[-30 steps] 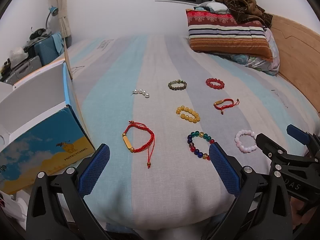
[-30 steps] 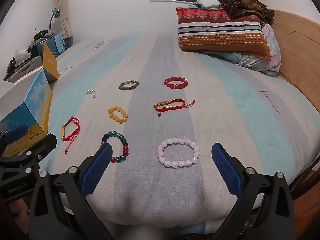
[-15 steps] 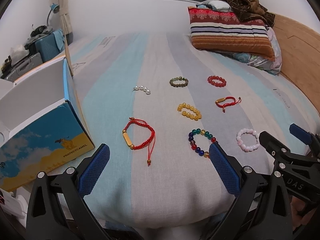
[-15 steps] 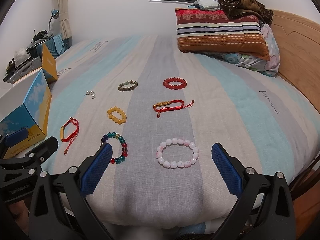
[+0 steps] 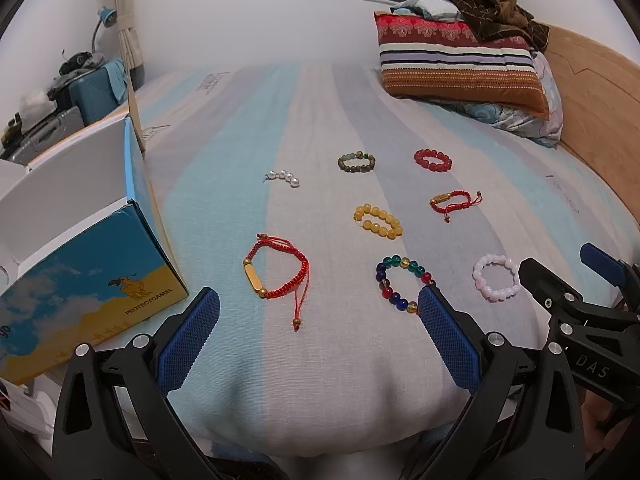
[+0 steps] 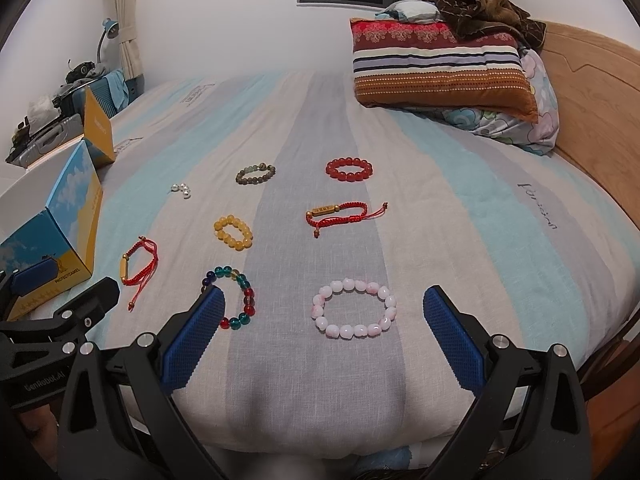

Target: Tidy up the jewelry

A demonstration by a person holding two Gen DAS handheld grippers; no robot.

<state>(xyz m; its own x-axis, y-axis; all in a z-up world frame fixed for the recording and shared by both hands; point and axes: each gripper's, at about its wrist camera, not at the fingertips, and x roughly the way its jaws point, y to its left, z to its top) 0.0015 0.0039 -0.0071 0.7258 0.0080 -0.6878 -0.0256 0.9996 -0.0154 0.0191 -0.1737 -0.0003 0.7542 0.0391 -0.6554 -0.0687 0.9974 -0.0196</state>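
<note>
Several bracelets lie spread on the striped bed. In the left wrist view, a red cord bracelet with a gold bar (image 5: 276,274) lies just ahead of my open, empty left gripper (image 5: 318,320). A multicolour bead bracelet (image 5: 402,284) is by its right finger. In the right wrist view, a pink bead bracelet (image 6: 354,308) lies between the fingers of my open, empty right gripper (image 6: 320,320). Further off lie a yellow bead bracelet (image 6: 233,232), a second red cord bracelet (image 6: 340,214), a red bead bracelet (image 6: 349,169), a dark bead bracelet (image 6: 255,174) and a short pearl string (image 6: 182,190).
An open blue and yellow box (image 5: 86,276) stands on the bed's left side. Striped pillows (image 5: 460,66) with clothes on top lie at the far right by a wooden headboard (image 5: 596,92). Luggage and clutter (image 5: 80,84) stand beyond the bed's left edge.
Both grippers have drifted slightly; the bracelets sit a little lower and nearer in both views. Nothing was picked up and both stay open.
</note>
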